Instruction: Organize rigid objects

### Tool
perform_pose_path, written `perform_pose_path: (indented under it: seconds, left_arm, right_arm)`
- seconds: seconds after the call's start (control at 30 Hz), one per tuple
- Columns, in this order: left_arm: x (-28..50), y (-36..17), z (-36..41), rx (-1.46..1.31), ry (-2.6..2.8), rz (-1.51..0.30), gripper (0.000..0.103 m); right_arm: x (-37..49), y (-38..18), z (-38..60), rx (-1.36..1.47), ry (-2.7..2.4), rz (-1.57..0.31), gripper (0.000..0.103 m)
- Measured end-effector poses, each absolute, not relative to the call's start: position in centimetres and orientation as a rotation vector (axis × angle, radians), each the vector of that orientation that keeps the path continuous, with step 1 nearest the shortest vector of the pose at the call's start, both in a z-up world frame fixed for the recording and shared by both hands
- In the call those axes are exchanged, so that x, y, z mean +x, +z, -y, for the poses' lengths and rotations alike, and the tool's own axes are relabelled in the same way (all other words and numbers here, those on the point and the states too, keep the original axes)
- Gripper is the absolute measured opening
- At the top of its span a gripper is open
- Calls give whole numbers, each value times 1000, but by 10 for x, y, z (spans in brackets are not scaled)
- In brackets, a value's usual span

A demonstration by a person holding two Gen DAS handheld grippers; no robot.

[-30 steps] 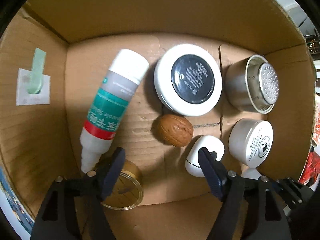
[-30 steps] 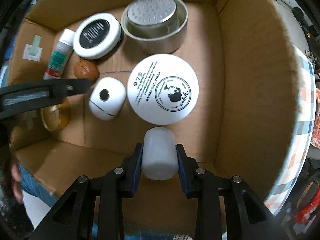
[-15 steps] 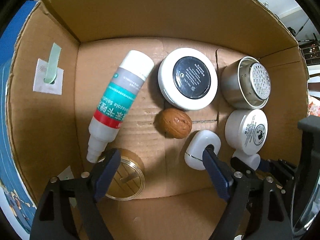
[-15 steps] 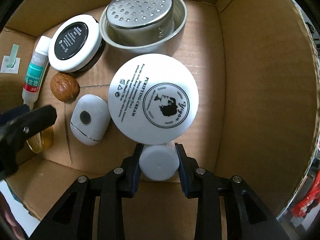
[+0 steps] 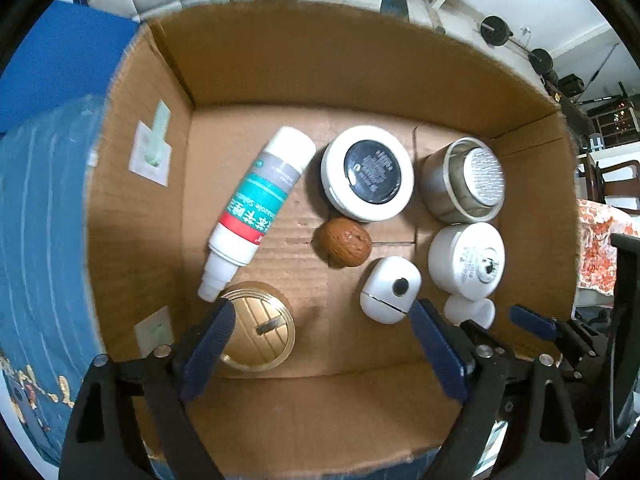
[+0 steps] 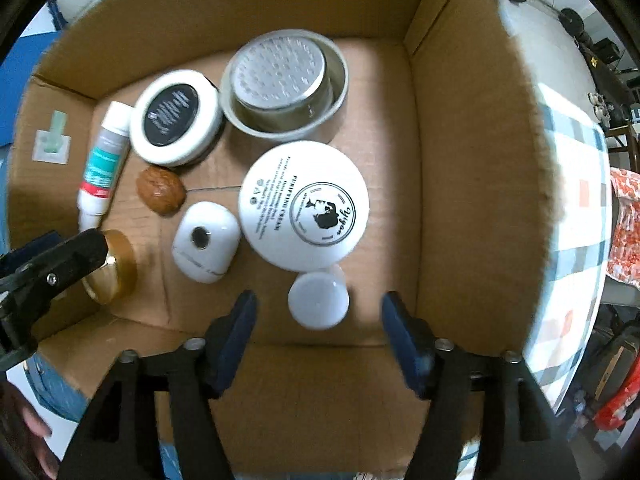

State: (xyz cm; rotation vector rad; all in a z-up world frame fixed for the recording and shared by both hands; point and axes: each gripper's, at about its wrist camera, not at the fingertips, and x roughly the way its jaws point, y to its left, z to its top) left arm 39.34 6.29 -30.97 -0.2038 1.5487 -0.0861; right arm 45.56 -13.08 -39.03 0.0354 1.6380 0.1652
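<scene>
Cardboard box [image 6: 472,160] holds eight items; small white cap [image 6: 319,300] sits just below the cream jar [image 6: 303,205], free. My right gripper [image 6: 318,316] spread around it, left gripper [image 5: 320,328] spread, empty. Packing looks nearly done; nothing visible outside.

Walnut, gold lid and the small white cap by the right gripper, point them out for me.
walnut [image 5: 346,241]: left wrist view, middle of its shell.
gold lid [image 5: 258,326]: left wrist view, its ribbed top face.
small white cap [image 6: 319,300]: right wrist view, its round top.
</scene>
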Motion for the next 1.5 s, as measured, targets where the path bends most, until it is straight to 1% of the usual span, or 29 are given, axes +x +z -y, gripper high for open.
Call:
perform_pose_path:
  seconds: [0.03, 0.07, 0.1, 0.23, 0.5, 0.6, 0.67, 0.8, 1.0, 1.27, 1.5]
  left_arm:
    - [387, -301, -64, -195, -86, -1536, 99]
    - [385, -297, -64, -190, -86, -1527, 100]
    - [382, -288, -64, -183, -88, -1513, 100]
    - [360, -263, -74, -180, -84, -1451, 100]
    - [340, -217, -68, -177, -87, -1369, 100]
    - [333, -200, -47, -184, -90, -1330, 100]
    - [324, -198, -44, -179, -87, -1310, 100]
    - [293, -168, -37, -146, -68, -1243, 100]
    - [244, -102, -33, -103, -49, -1129, 101]
    - [194, -35, -36, -97, -26, -1027, 101]
    - [165, -10, -34, -108, -32, -1009, 101]
  right_arm:
    - [453, -382, 132, 33, 166, -1623, 80]
    - [449, -373, 135, 37, 168, -1602, 91]
    - [447, -364, 137, 42, 169, -1585, 97]
    - [434, -340, 140, 53, 166, -1535, 103]
    - [390, -301, 156, 81, 168, -1462, 103]
    - [377, -292, 152, 83, 172, -1417, 103]
    - [363, -273, 156, 86, 176, -1389, 103]
    - [332, -237, 165, 81, 180, -1335, 103]
    - [283, -179, 181, 85, 187, -1251, 103]
    - [215, -103, 204, 129, 208, -1151, 103]
    - [170, -52, 213, 117, 217, -1078, 103]
